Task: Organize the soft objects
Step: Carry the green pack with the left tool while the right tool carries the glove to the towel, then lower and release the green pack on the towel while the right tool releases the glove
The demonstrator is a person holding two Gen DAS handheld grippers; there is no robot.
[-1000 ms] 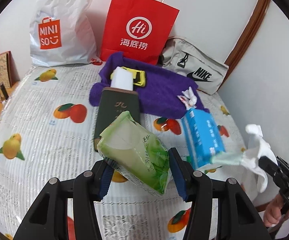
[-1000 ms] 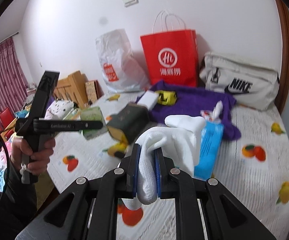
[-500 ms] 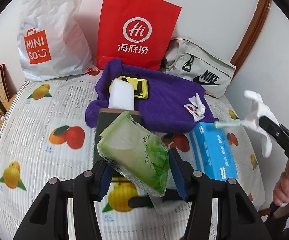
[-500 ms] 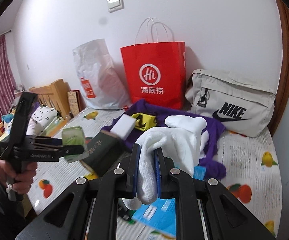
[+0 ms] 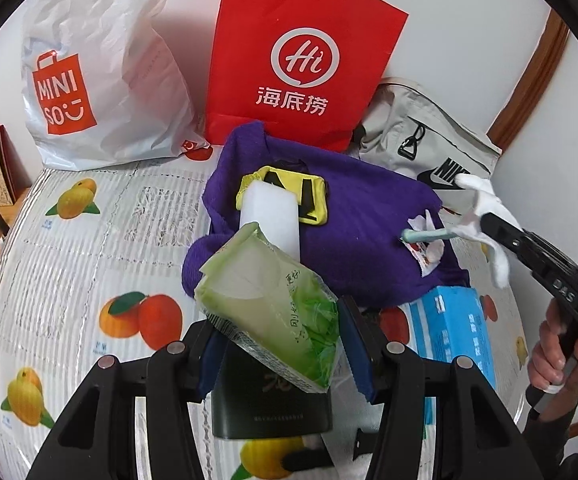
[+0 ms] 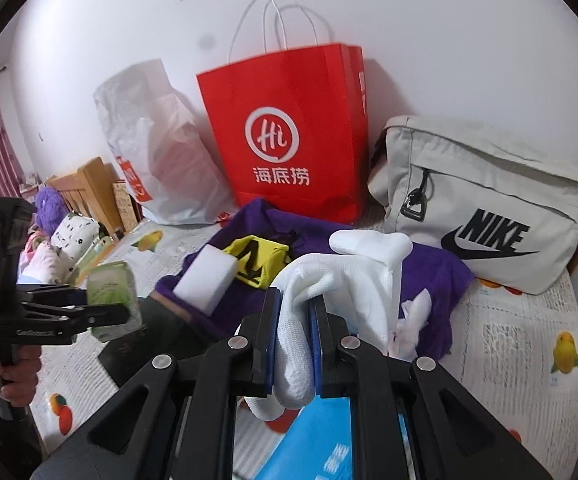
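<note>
Leftmost along the wall stands the white Miniso bag [image 5: 89, 76], with the red paper bag [image 5: 301, 60] beside it and the grey Nike pouch [image 6: 485, 204] further right, all at the back of the fruit-print tablecloth [image 5: 89, 240]. Low in the left wrist view, the left gripper [image 5: 277, 348] is clenched on the green tissue pack [image 5: 269, 312], which sits tilted between the blue pads, its open end leaning up and to the left, above a dark green box [image 5: 269, 412] that lies on the cloth under the gripper. Just past the pack, a white foam block [image 5: 271, 216] rests on the purple towel [image 5: 369, 220], overlapping a yellow-and-black cloth [image 5: 309, 192] (folded small, on the towel's rear part). Further right on the towel's near edge lies a small white wrapper with red print [image 5: 425, 248], and a blue tissue box [image 5: 457, 328] sits on the table just in front of the towel, partly under its hem. Rightmost, the right gripper [image 6: 295, 344] holds a white glove [image 6: 353, 280]: its pads are pressed together on the glove's cuff, and the fingers of the glove bunch up above and to the right of the pads. From the left wrist view the glove hangs in the air over the towel's right corner, well apart from the green tissue pack, with a pale green strip [image 5: 429, 235] jutting leftward from it.
</note>
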